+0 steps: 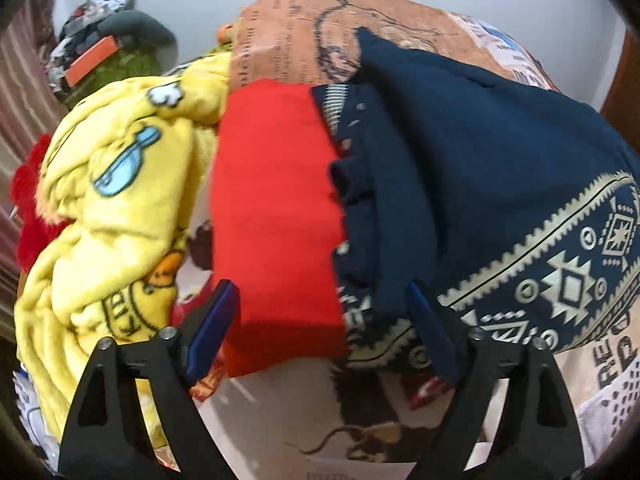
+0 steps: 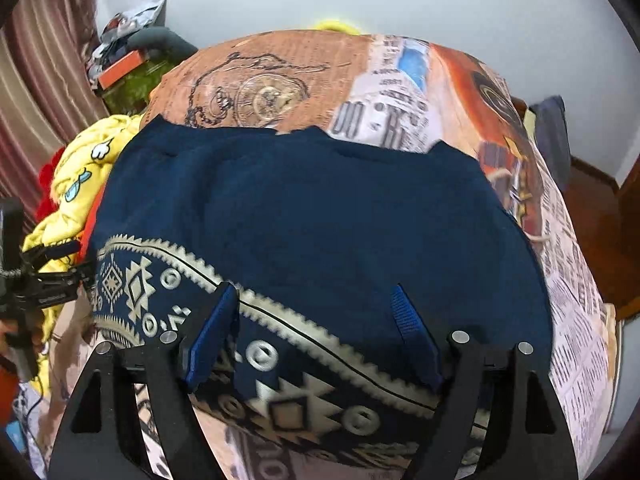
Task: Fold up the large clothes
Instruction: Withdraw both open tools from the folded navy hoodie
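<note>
Our left gripper [image 1: 324, 332] has its fingers [image 1: 212, 328] spread wide, gripping nothing; between them lie the near end of a folded red garment [image 1: 276, 216] and the rumpled left edge of the navy patterned garment [image 1: 500, 168]. Our right gripper [image 2: 316, 336] is likewise spread wide and empty, poised over the patterned band [image 2: 280, 360] along the navy garment's near edge; we cannot tell whether the tips touch cloth. The navy garment lies spread on the printed bedcover [image 2: 280, 76]. A yellow cartoon blanket [image 1: 120, 200] crowds the left side. Bare cover shows far and right of the garment.
</note>
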Action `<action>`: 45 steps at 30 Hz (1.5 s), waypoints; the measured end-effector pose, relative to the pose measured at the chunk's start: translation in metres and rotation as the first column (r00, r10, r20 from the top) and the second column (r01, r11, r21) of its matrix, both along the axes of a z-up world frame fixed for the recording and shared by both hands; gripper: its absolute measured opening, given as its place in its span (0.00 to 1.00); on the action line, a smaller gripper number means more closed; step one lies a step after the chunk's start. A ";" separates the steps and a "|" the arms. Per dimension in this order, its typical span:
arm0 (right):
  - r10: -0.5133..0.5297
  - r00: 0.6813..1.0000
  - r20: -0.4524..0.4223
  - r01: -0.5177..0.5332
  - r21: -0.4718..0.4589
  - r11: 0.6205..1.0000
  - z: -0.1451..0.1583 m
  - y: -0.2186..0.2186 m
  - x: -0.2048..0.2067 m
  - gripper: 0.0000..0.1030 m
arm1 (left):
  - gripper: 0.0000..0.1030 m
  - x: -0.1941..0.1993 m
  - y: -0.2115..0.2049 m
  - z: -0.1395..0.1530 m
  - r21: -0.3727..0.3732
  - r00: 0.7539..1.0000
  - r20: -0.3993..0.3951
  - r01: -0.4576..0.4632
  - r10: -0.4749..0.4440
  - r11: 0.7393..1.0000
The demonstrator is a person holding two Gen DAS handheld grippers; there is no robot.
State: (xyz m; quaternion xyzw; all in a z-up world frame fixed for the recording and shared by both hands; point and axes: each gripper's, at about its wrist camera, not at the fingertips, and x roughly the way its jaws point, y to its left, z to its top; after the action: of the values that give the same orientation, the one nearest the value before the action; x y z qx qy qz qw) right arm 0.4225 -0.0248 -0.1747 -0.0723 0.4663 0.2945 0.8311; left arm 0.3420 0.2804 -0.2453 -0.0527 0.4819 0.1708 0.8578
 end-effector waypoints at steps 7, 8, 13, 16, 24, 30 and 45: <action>-0.078 0.993 0.084 0.087 -0.106 0.991 0.004 -0.040 -0.006 0.74 | 0.85 -0.025 0.016 -0.001 -0.027 0.996 0.008 -0.085 0.085 0.996; -0.095 0.990 0.100 0.107 -0.123 0.987 0.004 -0.050 -0.007 0.74 | 0.85 -0.027 0.017 0.002 -0.031 0.995 0.006 -0.101 0.101 0.994; -0.192 0.976 0.104 0.209 -0.184 0.961 0.000 -0.095 -0.005 0.75 | 0.84 -0.054 0.024 0.019 0.022 0.981 0.028 -0.192 0.191 0.981; -0.244 0.967 0.075 0.253 -0.162 0.954 0.001 -0.116 -0.005 0.75 | 0.84 -0.071 0.025 0.028 -0.071 0.977 0.062 -0.200 0.205 0.977; -0.289 0.956 0.057 0.292 -0.058 0.955 0.023 -0.129 -0.015 0.75 | 0.84 -0.067 -0.010 0.035 -0.355 0.978 0.157 -0.075 0.138 0.932; -0.209 0.974 0.085 0.213 -0.042 0.976 0.030 -0.107 -0.026 0.75 | 0.84 -0.045 -0.040 0.006 -0.563 0.981 0.169 0.017 0.095 0.826; -0.101 0.989 0.105 0.112 -0.104 0.988 0.019 -0.076 -0.039 0.75 | 0.70 -0.002 -0.034 0.022 -0.634 0.942 0.303 0.083 0.148 0.769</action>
State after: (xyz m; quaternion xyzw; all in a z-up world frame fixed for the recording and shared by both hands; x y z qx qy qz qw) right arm 0.3837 -0.1007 -0.1560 -0.1073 0.4433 0.2193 0.8625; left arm 0.3404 0.2465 -0.2235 -0.3775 0.3570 0.0002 0.8544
